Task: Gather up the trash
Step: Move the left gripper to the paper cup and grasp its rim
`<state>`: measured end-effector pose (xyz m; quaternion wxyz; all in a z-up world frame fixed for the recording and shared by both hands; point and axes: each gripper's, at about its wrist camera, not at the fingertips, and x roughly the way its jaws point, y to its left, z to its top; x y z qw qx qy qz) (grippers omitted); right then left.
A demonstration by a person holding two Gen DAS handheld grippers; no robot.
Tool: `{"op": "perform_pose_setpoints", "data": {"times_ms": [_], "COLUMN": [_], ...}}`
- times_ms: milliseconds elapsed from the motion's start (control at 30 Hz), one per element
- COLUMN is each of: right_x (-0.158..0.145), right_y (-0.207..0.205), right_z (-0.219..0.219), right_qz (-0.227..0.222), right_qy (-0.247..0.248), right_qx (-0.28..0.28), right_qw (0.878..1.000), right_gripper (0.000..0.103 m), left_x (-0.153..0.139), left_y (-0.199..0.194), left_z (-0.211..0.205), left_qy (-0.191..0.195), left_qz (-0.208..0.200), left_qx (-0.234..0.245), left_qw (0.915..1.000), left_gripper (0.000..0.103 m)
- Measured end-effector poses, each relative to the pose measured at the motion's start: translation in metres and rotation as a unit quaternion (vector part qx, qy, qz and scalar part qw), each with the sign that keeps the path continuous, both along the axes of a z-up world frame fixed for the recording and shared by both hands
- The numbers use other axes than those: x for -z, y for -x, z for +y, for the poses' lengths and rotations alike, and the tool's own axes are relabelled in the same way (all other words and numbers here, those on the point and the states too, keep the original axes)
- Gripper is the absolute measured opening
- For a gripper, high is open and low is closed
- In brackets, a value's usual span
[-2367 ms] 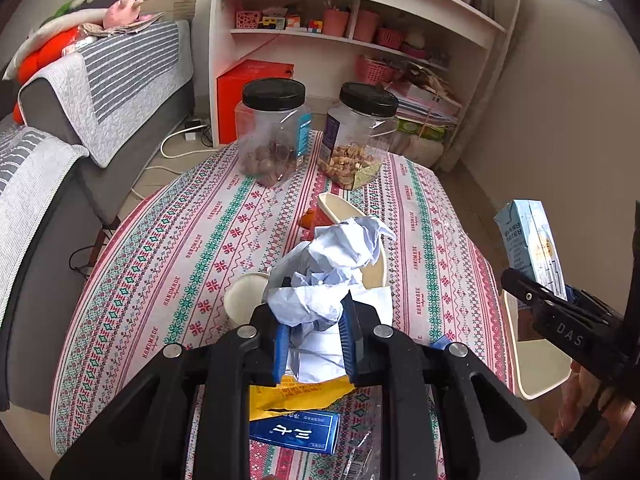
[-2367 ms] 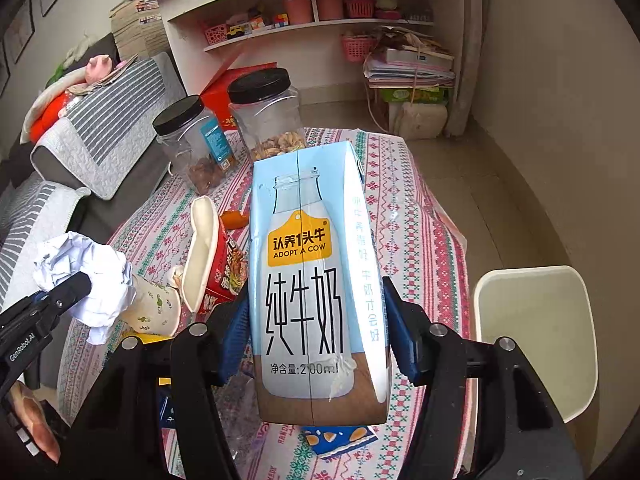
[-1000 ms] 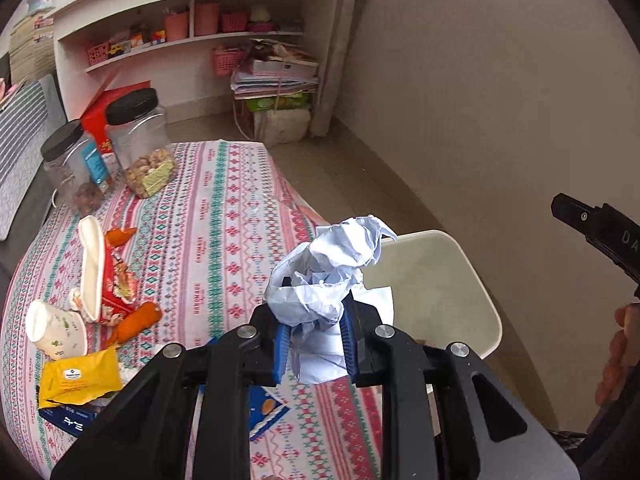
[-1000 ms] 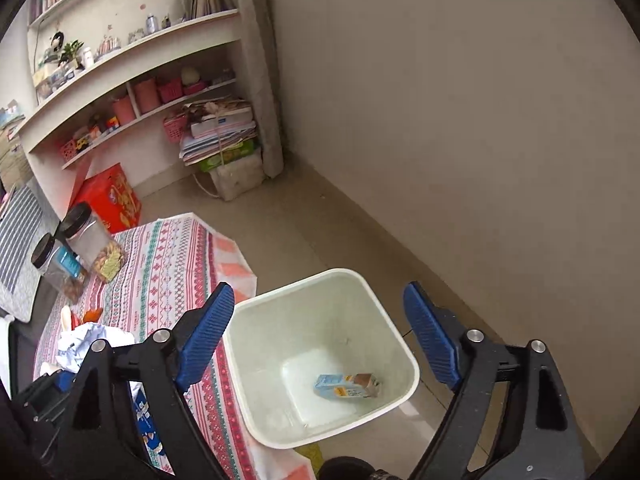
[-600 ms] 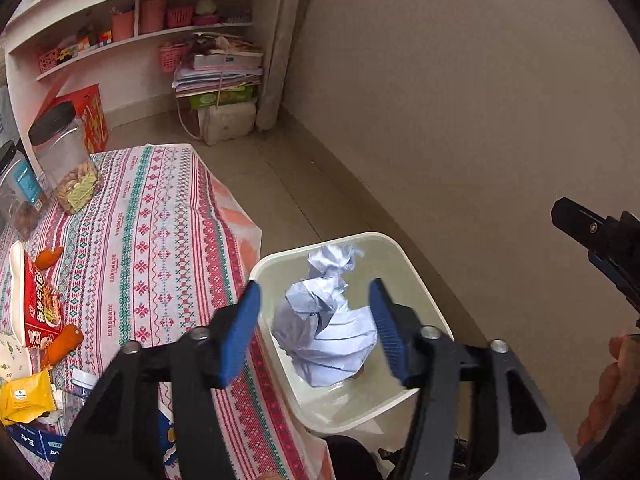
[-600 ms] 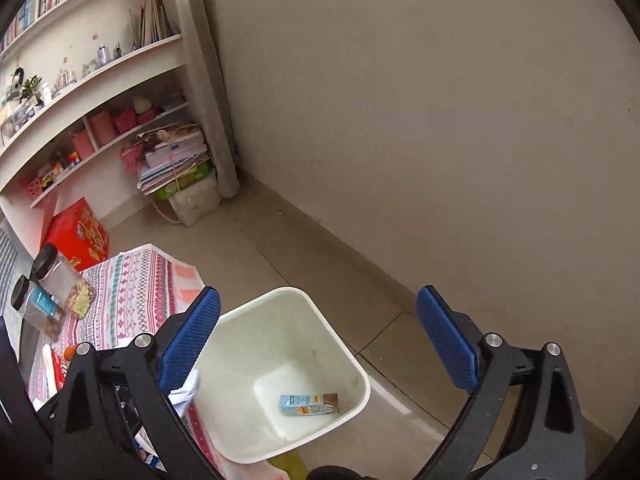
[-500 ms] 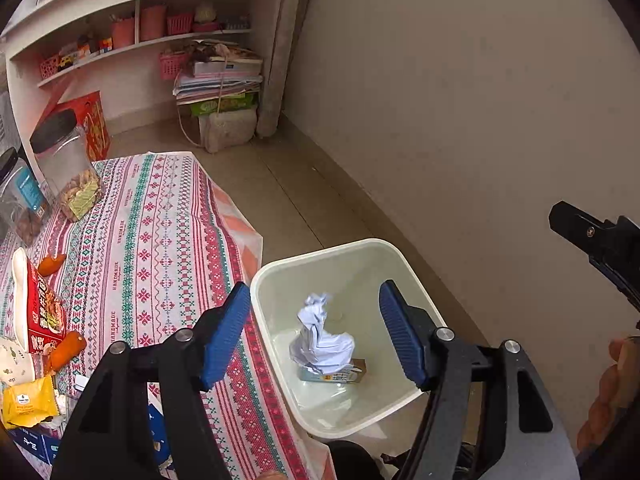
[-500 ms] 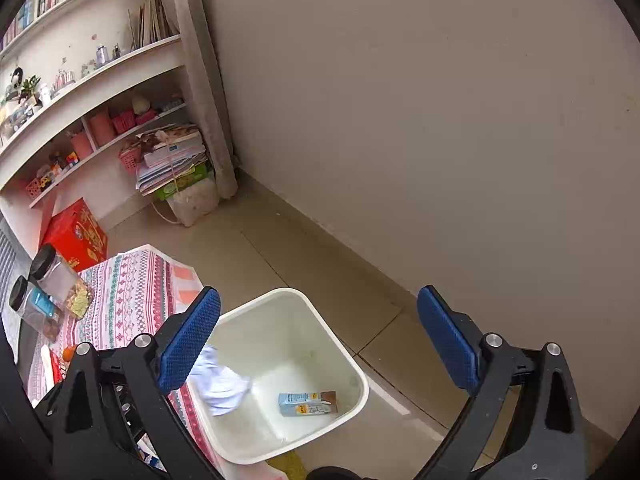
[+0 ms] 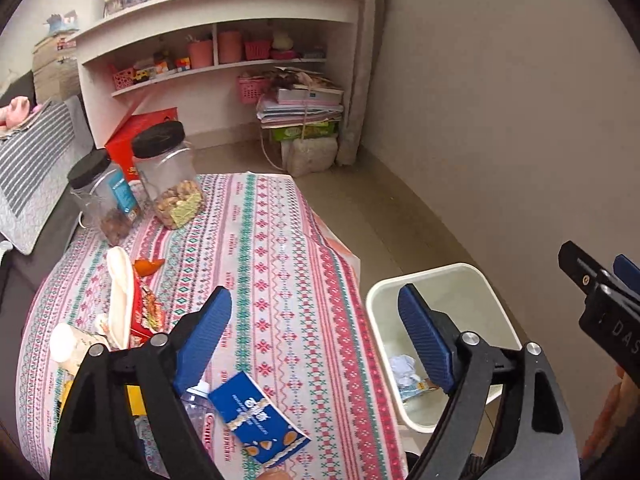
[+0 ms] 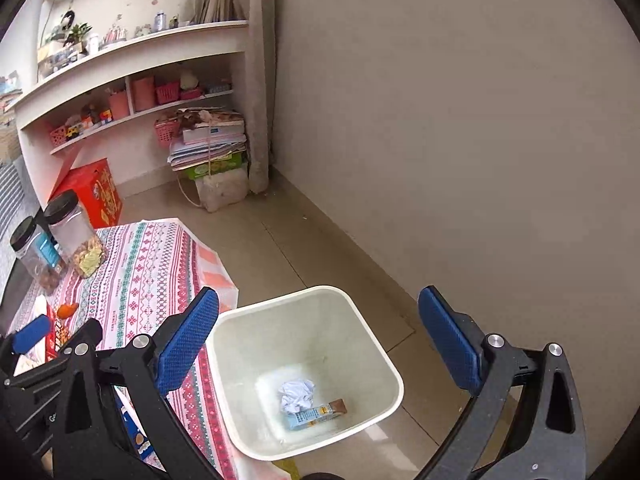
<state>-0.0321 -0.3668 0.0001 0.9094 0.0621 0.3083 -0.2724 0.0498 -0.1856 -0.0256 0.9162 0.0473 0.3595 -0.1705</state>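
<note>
Right wrist view looks down into the bin [image 10: 384, 364], where a crumpled paper ball [image 10: 297, 395] and a milk carton [image 10: 316, 413] lie touching on its bottom, so that share of the trash is collected. More waits on the table [image 9: 280, 248]: a blue packet [image 9: 256, 416] at the near edge, a yellow wrapper [image 9: 134, 396] and a paper cup [image 9: 70, 346] toward the near left corner, a red noodle cup [image 9: 128, 312] on its side behind them. Two snack jars [image 9: 168, 184] at the far edge look like keepers, I judge. The right gripper [image 10: 320, 344] hangs over the bin, spread fully with nothing between its pads. The left gripper [image 9: 316, 328] is opening wide, also empty, straddling the table's right edge and the bin rim. The bin stands on the floor just beside that edge, near the wall, handy for short drops. Bare cloth across the table's middle leaves open room to reach back
</note>
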Motion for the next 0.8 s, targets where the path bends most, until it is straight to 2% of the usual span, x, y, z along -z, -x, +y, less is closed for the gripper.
{"op": "perform_pose_setpoints", "data": {"times_ms": [333,533,800], "right_x": [0.011,0.021,0.031], "right_y": [-0.028,-0.05,-0.075], "right_z": [0.06,0.095,0.132], "right_qz": [0.007,0.027,0.038], "right_qy": [0.016,0.014,0.003], "right_qx": [-0.047,-0.082,-0.116], "right_qw": [0.999,0.996,0.993], "right_gripper": [0.096,0.096,0.096], "left_x": [0.0,0.009,0.024], "left_y": [-0.003,-0.013,-0.035], "left_z": [0.059,0.097,0.151], "left_qy": [-0.044,-0.054,-0.068], "left_qz": [-0.055,-0.048,-0.006], "left_qx": [-0.069,-0.109,-0.166], "left_qw": [0.9952,0.9914,0.9838], "left_gripper": [0.091,0.092,0.092]}}
